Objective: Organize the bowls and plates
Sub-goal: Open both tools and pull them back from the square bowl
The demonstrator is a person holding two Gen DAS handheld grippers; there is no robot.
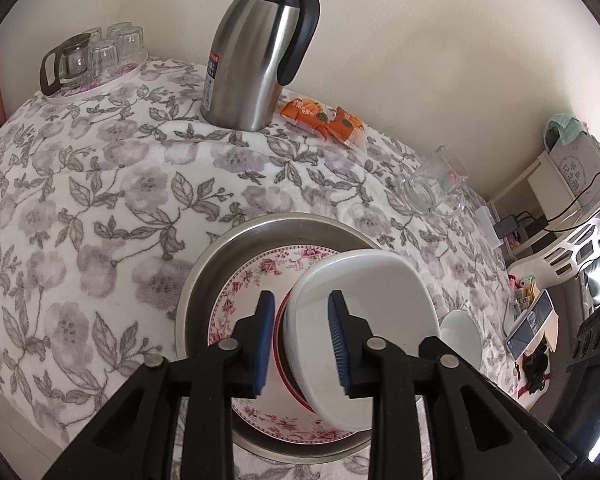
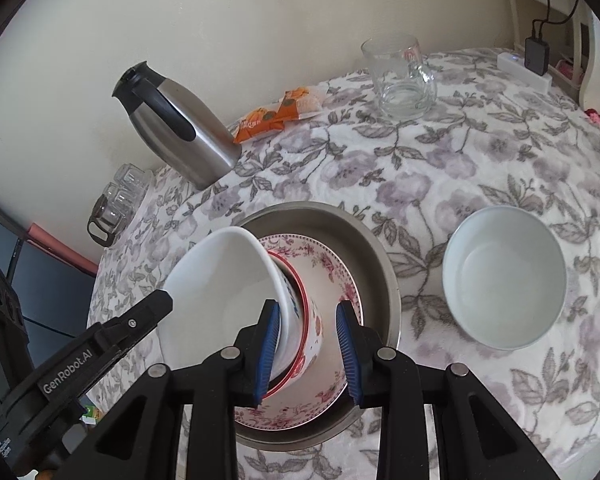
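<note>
A steel pan (image 1: 208,276) (image 2: 376,248) holds a floral plate (image 1: 256,272) (image 2: 332,268). On the plate a red-rimmed bowl (image 2: 314,328) (image 1: 279,332) lies tilted with a white bowl (image 1: 364,300) (image 2: 228,276) nested in it. My left gripper (image 1: 300,344) is open, its fingers straddling the white bowl's rim. My right gripper (image 2: 308,348) is open around the sides of both nested bowls. The left gripper's arm (image 2: 88,360) shows in the right wrist view. A second white bowl (image 2: 504,276) (image 1: 462,336) stands upright on the cloth, right of the pan.
A steel thermos jug (image 1: 256,52) (image 2: 176,128), orange snack packets (image 1: 324,118) (image 2: 280,114) and a glass mug (image 1: 434,184) (image 2: 400,76) stand behind. A tray of glasses (image 1: 96,60) is far left. The table edge falls away at right.
</note>
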